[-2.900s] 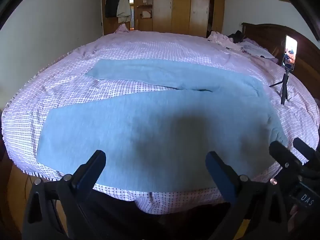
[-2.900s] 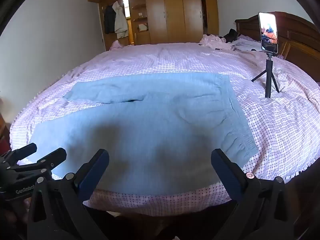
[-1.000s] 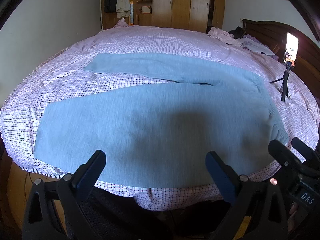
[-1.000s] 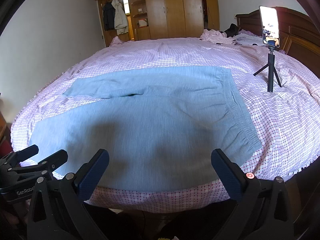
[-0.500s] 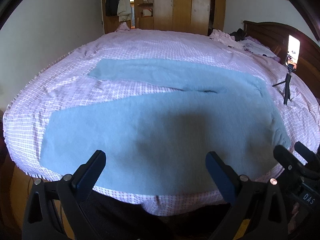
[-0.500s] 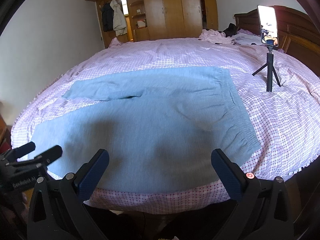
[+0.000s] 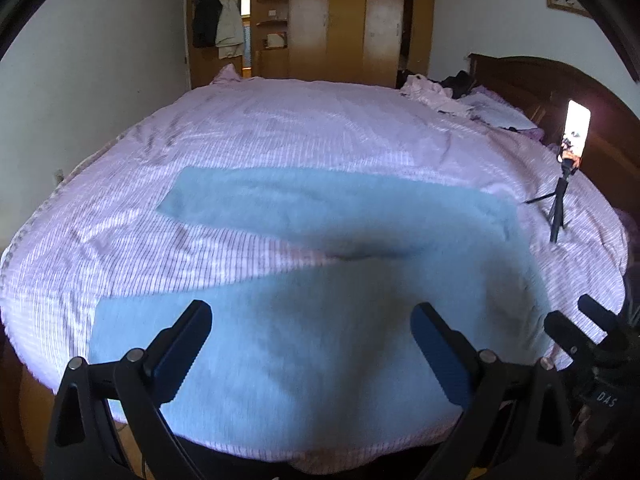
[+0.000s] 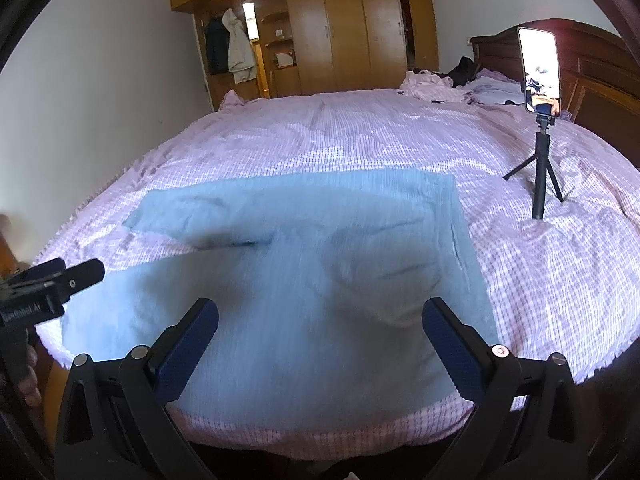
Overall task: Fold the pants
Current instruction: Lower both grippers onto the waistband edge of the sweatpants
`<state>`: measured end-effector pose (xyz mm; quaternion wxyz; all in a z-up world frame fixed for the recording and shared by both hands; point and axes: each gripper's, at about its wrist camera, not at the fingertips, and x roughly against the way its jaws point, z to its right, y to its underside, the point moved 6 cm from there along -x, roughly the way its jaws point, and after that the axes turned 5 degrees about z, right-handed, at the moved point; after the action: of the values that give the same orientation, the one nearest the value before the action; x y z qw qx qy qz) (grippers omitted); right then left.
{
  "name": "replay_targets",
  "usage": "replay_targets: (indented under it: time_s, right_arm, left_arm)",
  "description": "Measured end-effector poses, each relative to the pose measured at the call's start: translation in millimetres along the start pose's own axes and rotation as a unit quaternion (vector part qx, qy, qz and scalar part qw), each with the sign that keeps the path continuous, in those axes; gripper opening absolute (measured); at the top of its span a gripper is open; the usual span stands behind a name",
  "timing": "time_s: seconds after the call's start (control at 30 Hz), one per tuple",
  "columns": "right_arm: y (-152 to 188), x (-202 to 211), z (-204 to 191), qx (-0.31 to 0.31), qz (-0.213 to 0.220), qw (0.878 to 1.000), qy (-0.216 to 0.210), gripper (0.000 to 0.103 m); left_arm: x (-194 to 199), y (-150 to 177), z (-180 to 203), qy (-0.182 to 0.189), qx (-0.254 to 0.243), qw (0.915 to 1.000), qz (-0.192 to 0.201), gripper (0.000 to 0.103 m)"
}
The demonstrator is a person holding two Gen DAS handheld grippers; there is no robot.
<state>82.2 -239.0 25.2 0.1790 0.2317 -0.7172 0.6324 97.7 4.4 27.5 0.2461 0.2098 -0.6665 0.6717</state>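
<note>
Left tongs (image 7: 310, 346) spread wide, empty, over near leg of pants (image 7: 320, 320). Right tongs (image 8: 320, 344) spread too, empty, above pants near waistband. Pants flat on bed (image 8: 360, 140), legs splayed leftward, waistband right. Beyond right tongs, phone (image 8: 538, 68) on tripod (image 8: 540, 184). Farthest: wardrobe (image 8: 340, 28).

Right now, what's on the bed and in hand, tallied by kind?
Pants: 1
Phone on tripod: 1
Clothes pile at headboard: 1
Tools, left tool and right tool, both open: 2
Total: 5
</note>
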Motion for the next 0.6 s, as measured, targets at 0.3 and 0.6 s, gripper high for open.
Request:
replay_targets:
  time_s: [0.3, 0.6]
  right_arm:
    - [-39, -23, 19, -0.005, -0.011, 1.0, 0.001, 0.099]
    - [-77, -56, 36, 0.008, -0.024, 1.0, -0.003, 0.099]
  left_arm:
    - [-27, -59, 22, 0.046, -0.026, 0.9984, -0.017, 0.102]
    - [-76, -113, 43, 0.037, -0.06, 0.9972, -0.026, 0.102]
